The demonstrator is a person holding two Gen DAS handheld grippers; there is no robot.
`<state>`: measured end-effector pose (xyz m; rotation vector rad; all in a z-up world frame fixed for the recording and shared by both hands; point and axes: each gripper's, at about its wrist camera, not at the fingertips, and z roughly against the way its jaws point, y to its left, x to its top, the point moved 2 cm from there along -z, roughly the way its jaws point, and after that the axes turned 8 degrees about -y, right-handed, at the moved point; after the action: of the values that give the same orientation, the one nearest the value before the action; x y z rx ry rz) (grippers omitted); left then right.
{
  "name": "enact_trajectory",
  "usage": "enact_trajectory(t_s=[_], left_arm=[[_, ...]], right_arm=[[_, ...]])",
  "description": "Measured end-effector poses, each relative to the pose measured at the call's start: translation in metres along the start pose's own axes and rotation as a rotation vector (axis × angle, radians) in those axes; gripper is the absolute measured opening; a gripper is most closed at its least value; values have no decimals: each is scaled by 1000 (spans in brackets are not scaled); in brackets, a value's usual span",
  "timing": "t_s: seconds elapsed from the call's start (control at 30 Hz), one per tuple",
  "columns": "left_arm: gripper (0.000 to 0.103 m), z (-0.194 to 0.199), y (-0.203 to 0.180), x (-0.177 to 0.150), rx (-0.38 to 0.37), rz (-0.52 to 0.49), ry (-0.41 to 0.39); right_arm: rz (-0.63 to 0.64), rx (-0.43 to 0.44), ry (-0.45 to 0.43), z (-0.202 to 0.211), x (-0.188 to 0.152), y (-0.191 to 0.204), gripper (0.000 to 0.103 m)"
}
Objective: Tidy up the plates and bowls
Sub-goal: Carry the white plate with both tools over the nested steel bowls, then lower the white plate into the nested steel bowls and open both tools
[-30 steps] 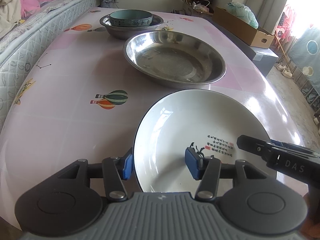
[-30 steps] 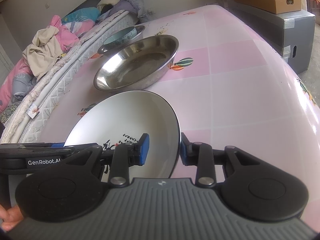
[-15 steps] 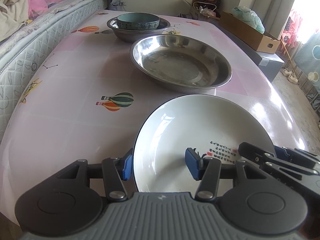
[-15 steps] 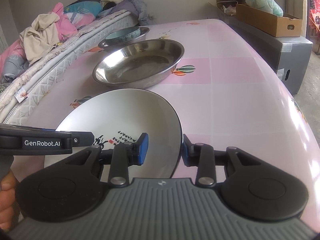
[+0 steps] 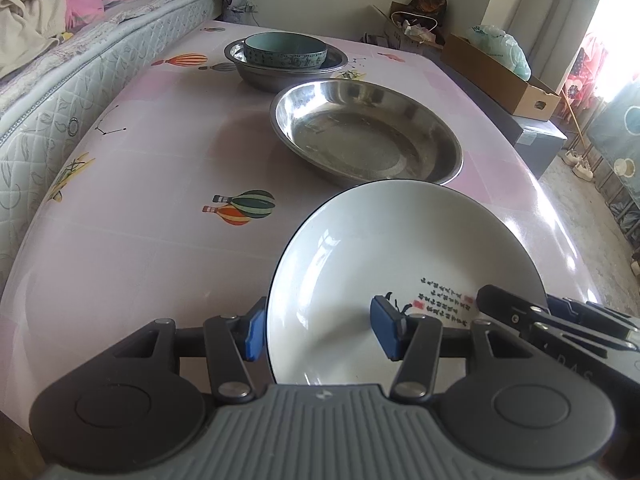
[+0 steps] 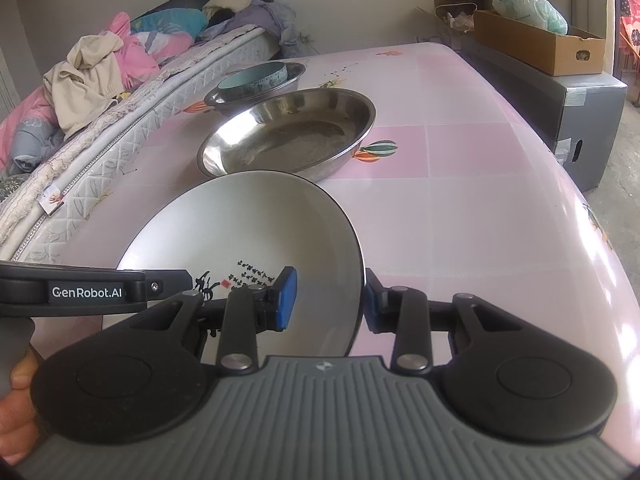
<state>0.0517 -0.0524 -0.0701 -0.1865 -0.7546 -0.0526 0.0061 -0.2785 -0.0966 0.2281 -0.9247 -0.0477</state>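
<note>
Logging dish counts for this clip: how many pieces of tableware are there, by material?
Steel: 2, the large steel pan and the smaller steel basin.
Ceramic: 2, the white plate and the teal bowl sitting in the basin.
Total: 4

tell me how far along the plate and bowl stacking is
Done: the teal ceramic bowl sits nested in the far steel basin. In hand: the left gripper and right gripper both straddle the rim of the white ceramic plate. Left: the wide steel dish sits alone, and the plate isn't yet stacked.
</note>
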Motion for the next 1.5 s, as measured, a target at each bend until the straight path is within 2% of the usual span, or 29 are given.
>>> enact_trajectory(t_s=[0.47,0.87,1.13,1.5], left_arm=[[54,15,8,17,1,37,-52],[54,11,8,57,3,37,-119],[54,-16,1,93,8,35,-134],[53,-78,1,122,7,43,-68]], right_arm=[[16,11,-36,11,17,13,34],[0,27,-58,-4,50,13,34],[-18,37,-82,-33,89,2,34],[-65,21,-26,-104,120,-23,34]])
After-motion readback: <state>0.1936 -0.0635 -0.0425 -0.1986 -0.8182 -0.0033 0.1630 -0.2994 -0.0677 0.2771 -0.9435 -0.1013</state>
